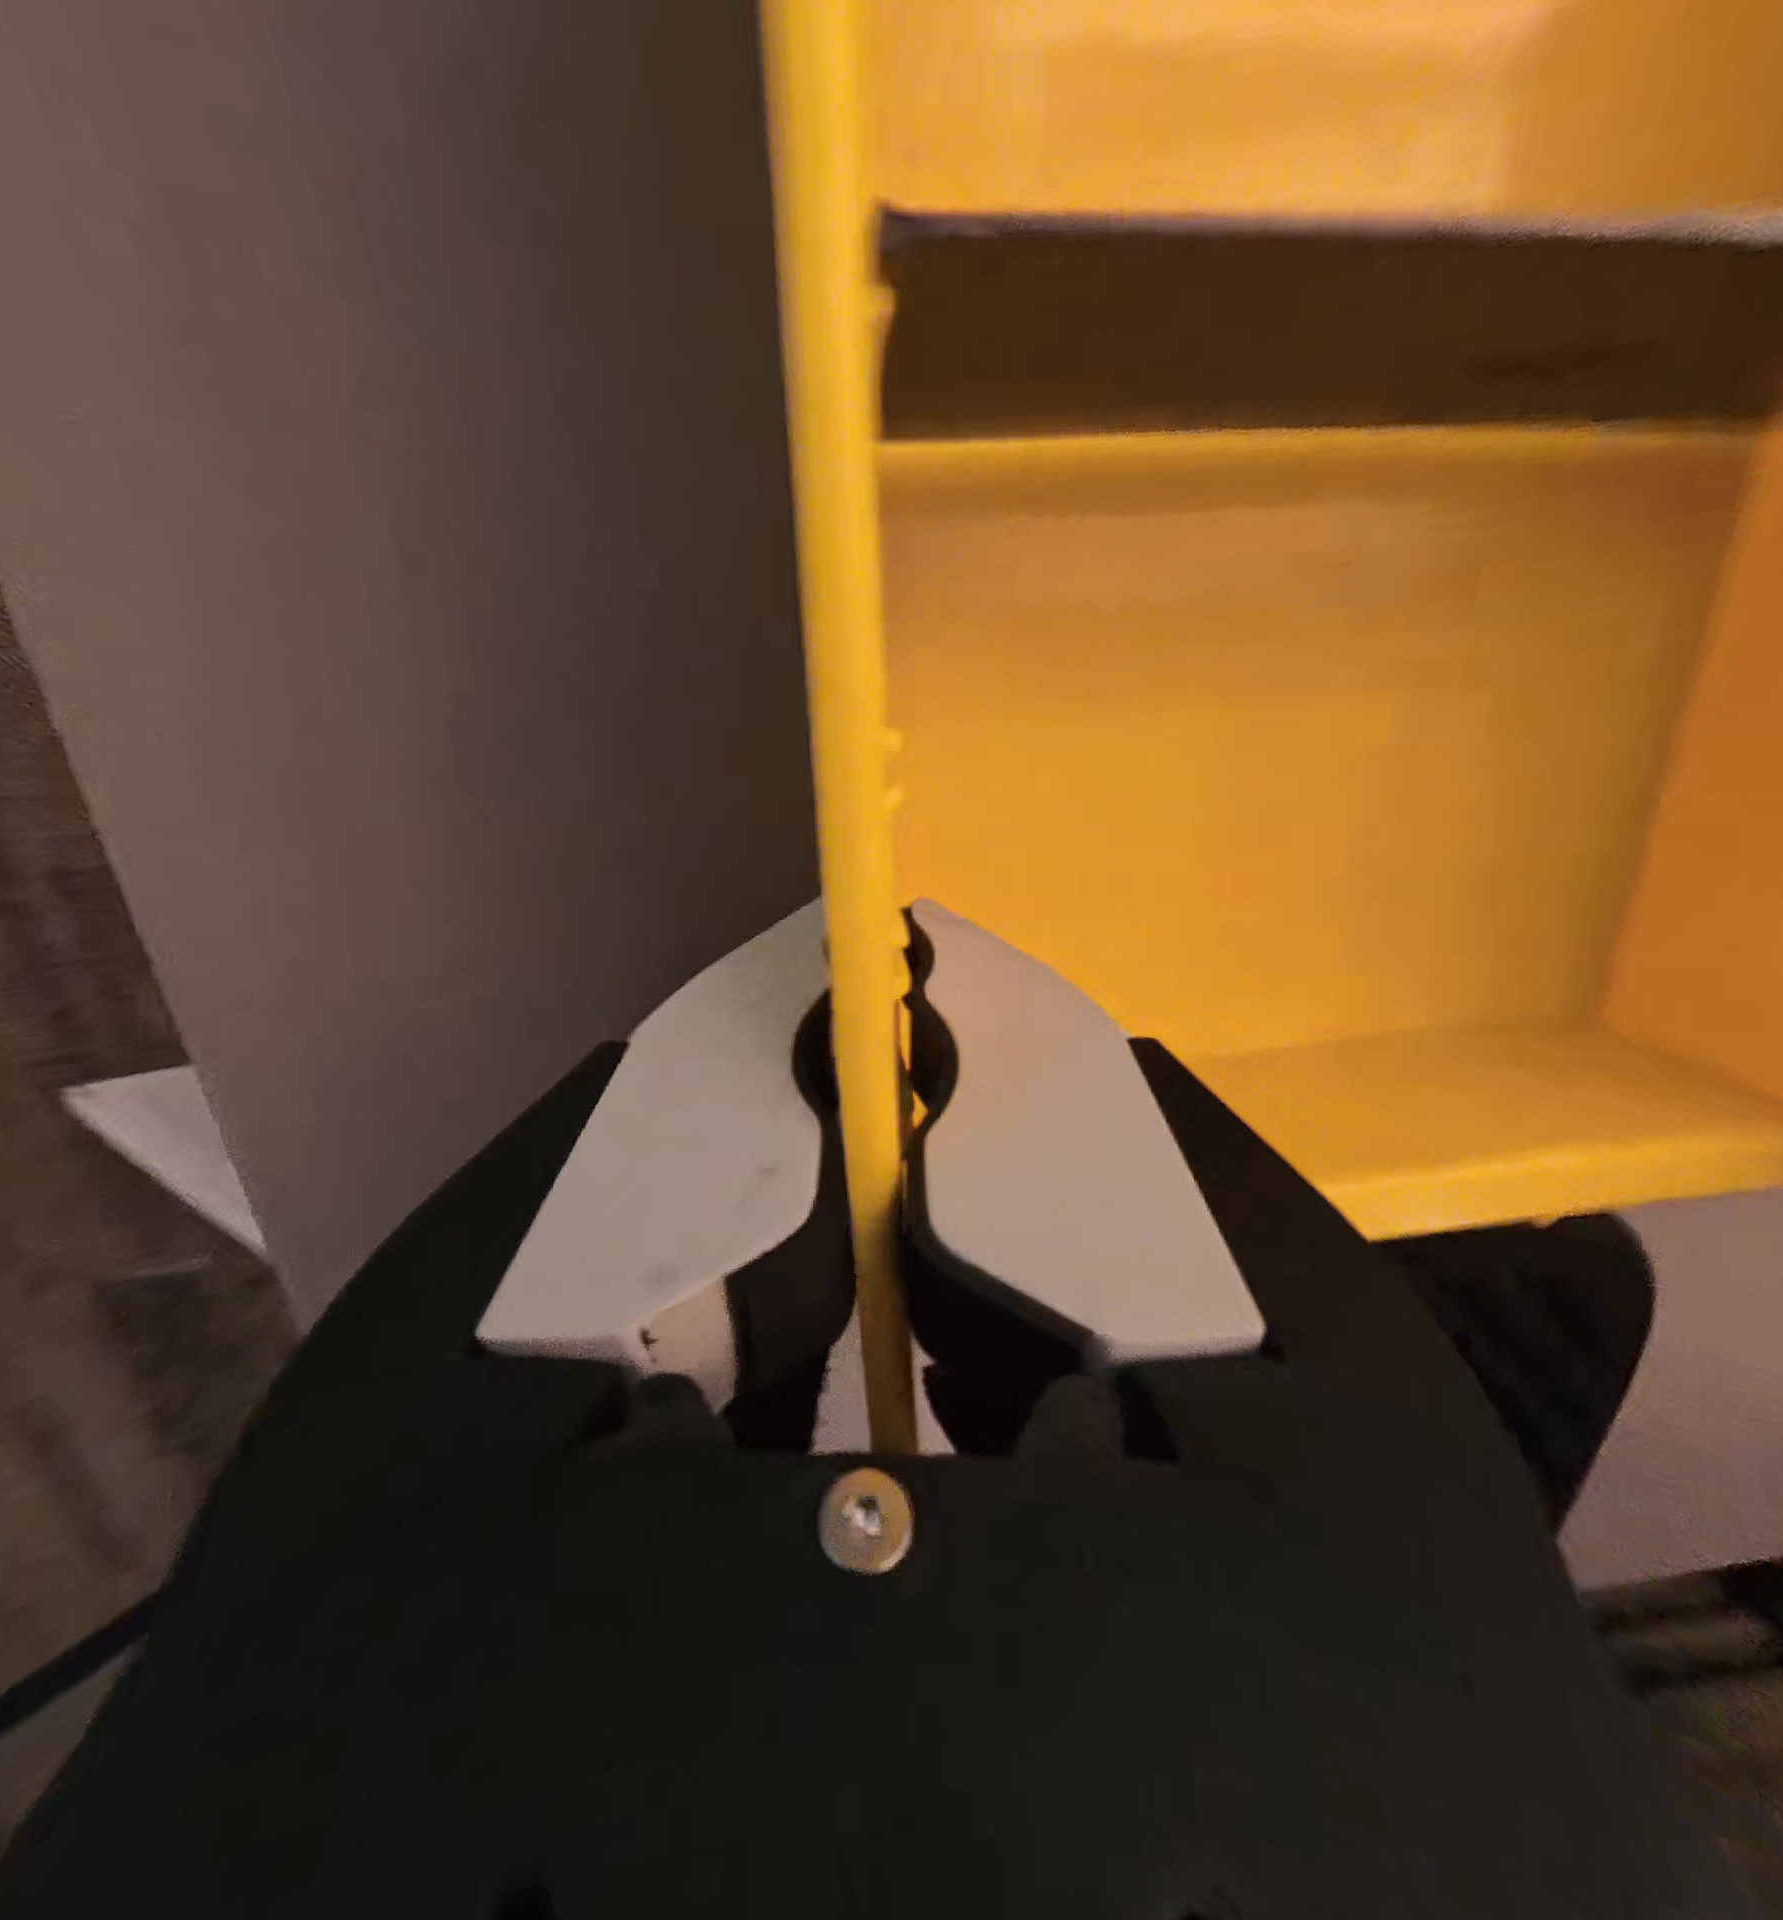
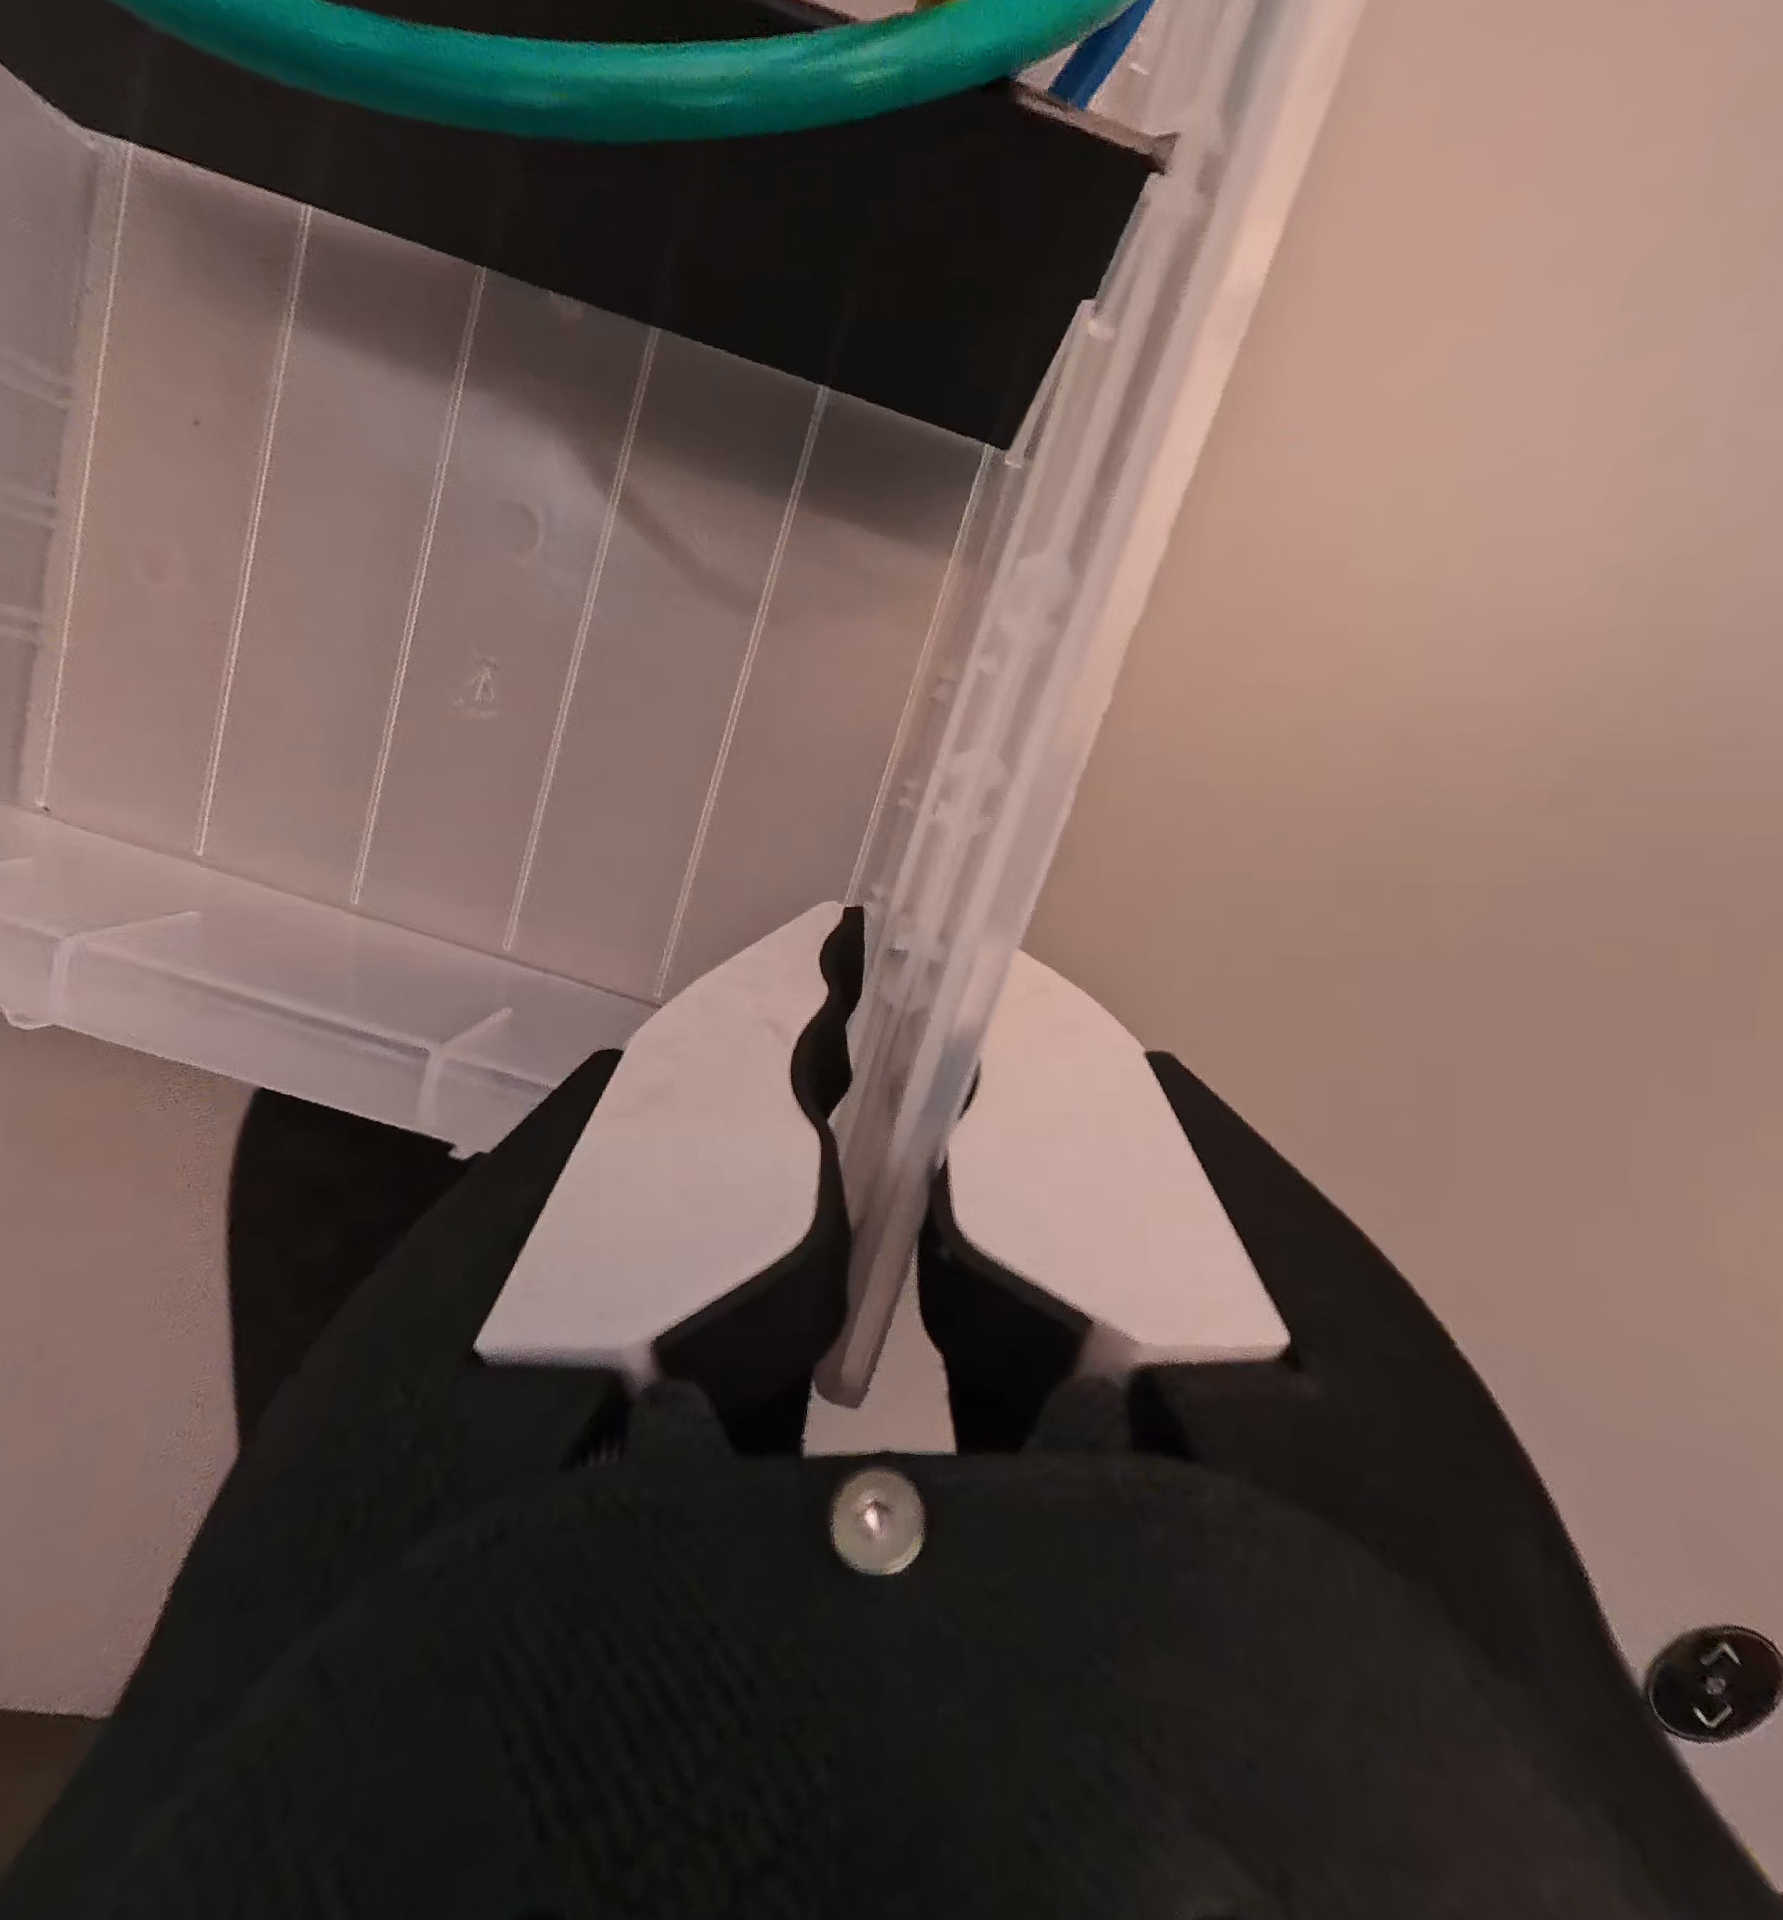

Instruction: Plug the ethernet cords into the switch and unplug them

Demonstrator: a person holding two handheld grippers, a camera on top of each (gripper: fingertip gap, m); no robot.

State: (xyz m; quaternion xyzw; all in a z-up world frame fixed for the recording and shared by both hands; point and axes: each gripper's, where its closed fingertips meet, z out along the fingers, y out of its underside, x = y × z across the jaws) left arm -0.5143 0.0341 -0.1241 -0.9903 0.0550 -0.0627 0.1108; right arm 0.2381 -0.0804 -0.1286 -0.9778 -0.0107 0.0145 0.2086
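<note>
1. Left wrist view, nearest: the left tool (image 1: 871, 997) is closed down on the thin edge wall of a yellow bin (image 1: 1334, 748). That wall runs straight up the middle of the frame, from between the fingers to the top edge.
2. Same view, farther: the bin's hollow opens to the right of the held wall. A dark band (image 1: 1334, 332) crosses its upper part; what it is cannot be told. No cord or switch shows here.
3. Right wrist view, nearest: the right tool (image 2: 892, 1049) is pinched on the edge wall of a clear plastic bin (image 2: 430, 623). This wall slants from bottom centre toward the upper right.
4. Farther, to the upper left of the right tool: the ribbed clear floor, then a flat black body (image 2: 866, 281), probably the switch.
5. Farthest, along the top edge: a green cord (image 2: 596, 99) arcs across, and a bit of blue cord (image 2: 1110, 68) shows at its right end.
6. Judgement: cords and the black body lie ahead and left of the right tool, beyond the bin floor, so the right is the nearer. Both tools are occupied; neither holds a cord yet.
</note>
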